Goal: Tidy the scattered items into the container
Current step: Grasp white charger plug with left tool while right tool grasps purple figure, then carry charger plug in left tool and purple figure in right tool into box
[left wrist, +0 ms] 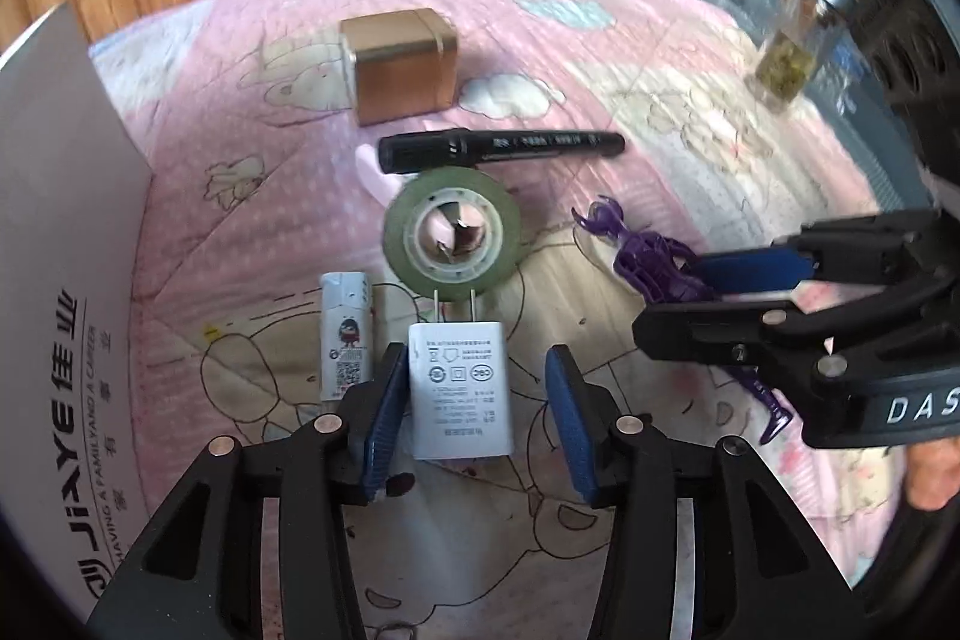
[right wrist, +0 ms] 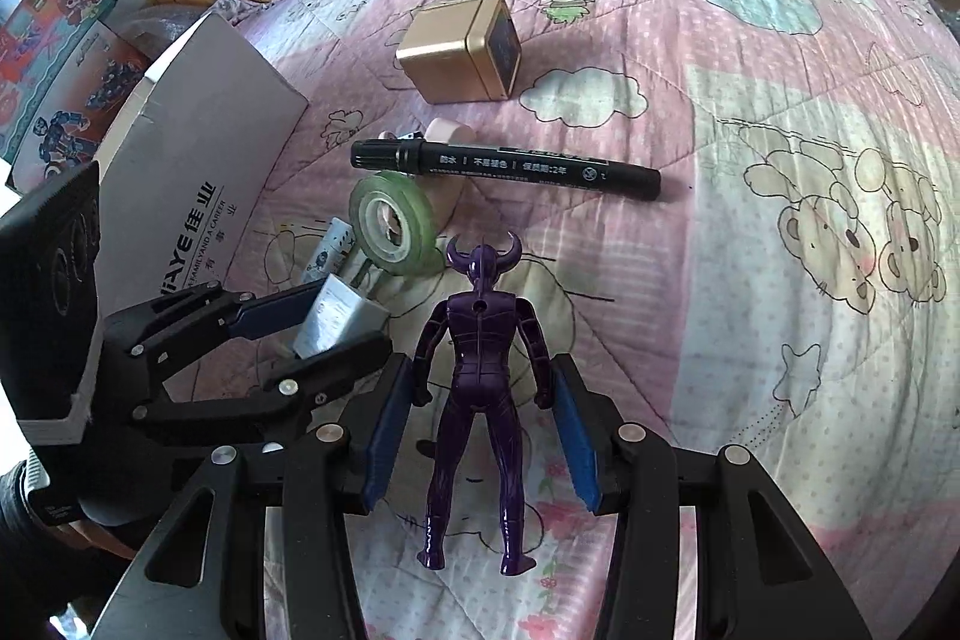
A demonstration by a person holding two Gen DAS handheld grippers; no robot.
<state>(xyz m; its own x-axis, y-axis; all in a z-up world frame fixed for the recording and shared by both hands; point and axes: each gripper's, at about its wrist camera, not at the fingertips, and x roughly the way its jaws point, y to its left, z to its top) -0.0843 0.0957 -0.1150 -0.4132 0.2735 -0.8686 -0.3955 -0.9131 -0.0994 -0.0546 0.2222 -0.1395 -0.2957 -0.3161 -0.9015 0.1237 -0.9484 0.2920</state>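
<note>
Two jaw pairs straddle charger [left wrist: 459,388], figure [right wrist: 477,382].

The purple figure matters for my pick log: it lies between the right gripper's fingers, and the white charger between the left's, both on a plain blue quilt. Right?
Only the quilt is wrong: both wrist views show pink with cartoon prints.

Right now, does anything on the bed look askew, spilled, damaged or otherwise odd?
Nothing spilled or damaged. The only oddity: the green tape roll is propped at a tilt, partly on the white charger's prongs. The purple figure lies face down between the right gripper's open jaws.
</note>
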